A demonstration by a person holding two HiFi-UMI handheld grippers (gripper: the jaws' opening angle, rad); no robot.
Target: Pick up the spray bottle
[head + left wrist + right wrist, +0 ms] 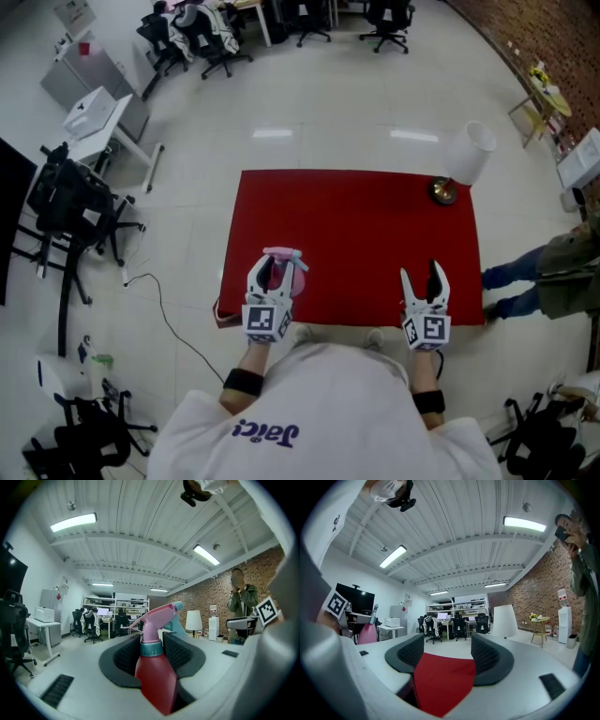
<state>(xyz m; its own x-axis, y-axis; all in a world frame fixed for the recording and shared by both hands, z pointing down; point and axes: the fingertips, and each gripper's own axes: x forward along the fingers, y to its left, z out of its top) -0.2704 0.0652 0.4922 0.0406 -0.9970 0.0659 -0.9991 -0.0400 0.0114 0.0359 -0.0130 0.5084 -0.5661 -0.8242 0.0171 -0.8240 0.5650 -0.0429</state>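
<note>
The spray bottle [285, 257], with a red body, a teal collar and a pink trigger head, stands upright at the near left of the red table [356, 225]. My left gripper [273, 277] is shut on it. In the left gripper view the bottle [155, 674] fills the gap between the two dark pads [125, 656], which press on its neck and shoulder. My right gripper [422, 281] hovers over the near right of the table, open, with only red tabletop between its fingers [408, 654]. From there the bottle [368, 633] shows far off to the left.
A white-shaded table lamp [466, 159] stands at the table's far right corner. A person in a green jacket [553, 272] stands just right of the table. Office chairs [70, 202] and a white desk [98, 117] are off to the left, with a cable on the floor.
</note>
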